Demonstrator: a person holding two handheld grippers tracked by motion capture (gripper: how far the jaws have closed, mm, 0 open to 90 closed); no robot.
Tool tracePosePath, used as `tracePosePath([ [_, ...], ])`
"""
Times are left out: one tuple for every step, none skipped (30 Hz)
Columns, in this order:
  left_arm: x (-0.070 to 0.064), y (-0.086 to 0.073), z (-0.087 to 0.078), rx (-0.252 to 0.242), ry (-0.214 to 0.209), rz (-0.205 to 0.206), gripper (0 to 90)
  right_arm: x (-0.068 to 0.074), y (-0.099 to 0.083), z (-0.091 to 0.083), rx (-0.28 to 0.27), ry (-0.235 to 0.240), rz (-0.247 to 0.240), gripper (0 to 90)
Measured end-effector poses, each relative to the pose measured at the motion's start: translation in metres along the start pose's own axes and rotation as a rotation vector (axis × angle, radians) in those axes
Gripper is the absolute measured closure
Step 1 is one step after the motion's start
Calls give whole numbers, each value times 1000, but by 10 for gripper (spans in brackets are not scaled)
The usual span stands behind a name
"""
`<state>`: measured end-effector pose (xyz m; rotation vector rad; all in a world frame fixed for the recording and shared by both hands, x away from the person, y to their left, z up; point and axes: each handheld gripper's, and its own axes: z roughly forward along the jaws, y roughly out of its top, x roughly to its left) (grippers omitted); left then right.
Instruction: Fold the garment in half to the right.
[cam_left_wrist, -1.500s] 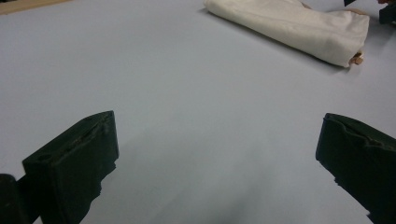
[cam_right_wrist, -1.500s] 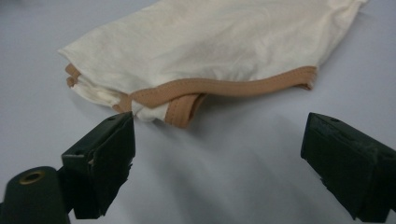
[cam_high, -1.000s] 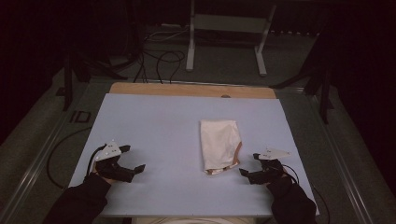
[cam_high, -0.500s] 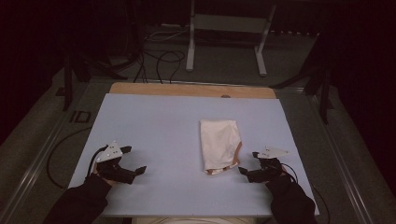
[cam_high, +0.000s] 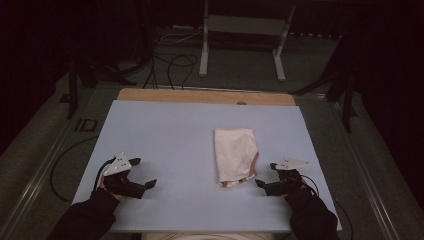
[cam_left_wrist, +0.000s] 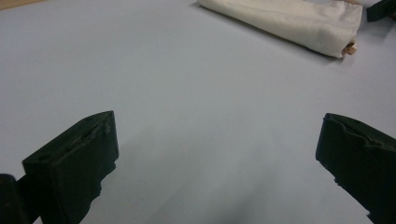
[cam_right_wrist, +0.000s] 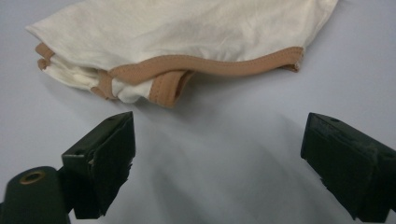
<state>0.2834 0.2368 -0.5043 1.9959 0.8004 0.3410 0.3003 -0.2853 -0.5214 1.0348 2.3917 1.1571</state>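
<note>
A folded cream cloth (cam_high: 235, 155) with tan trim lies right of the middle of the pale blue table (cam_high: 170, 140). My right gripper (cam_high: 265, 176) rests on the table just right of the cloth's near end, jaws open and empty. In the right gripper view the cloth (cam_right_wrist: 187, 32) and its tan edging lie a short way beyond the open gripper (cam_right_wrist: 217, 154). My left gripper (cam_high: 142, 172) sits at the near left of the table, open, holding nothing. From the left gripper view, the cloth (cam_left_wrist: 289, 21) shows far off past the open gripper (cam_left_wrist: 217, 154).
A wooden strip (cam_high: 205, 96) runs along the table's far edge. Beyond it stand a metal frame (cam_high: 245, 35) and cables (cam_high: 170, 62) on the dark floor. A cable (cam_high: 60, 165) trails off the table's left side.
Both grippers have shifted only slightly; the right one edged a little toward the cloth's near end. The cloth has not moved.
</note>
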Motion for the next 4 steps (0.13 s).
tracePosePath([
  [0,0,0,2,2,1,2,0,0,0,-1,2,0,101],
  [0,0,0,1,0,-1,2,0,0,0,-1,0,1,101],
  [0,0,1,2,1,-1,2,0,0,-1,0,-3,3,101],
  [0,0,1,4,1,0,2,0,0,-1,-2,-2,1,101],
])
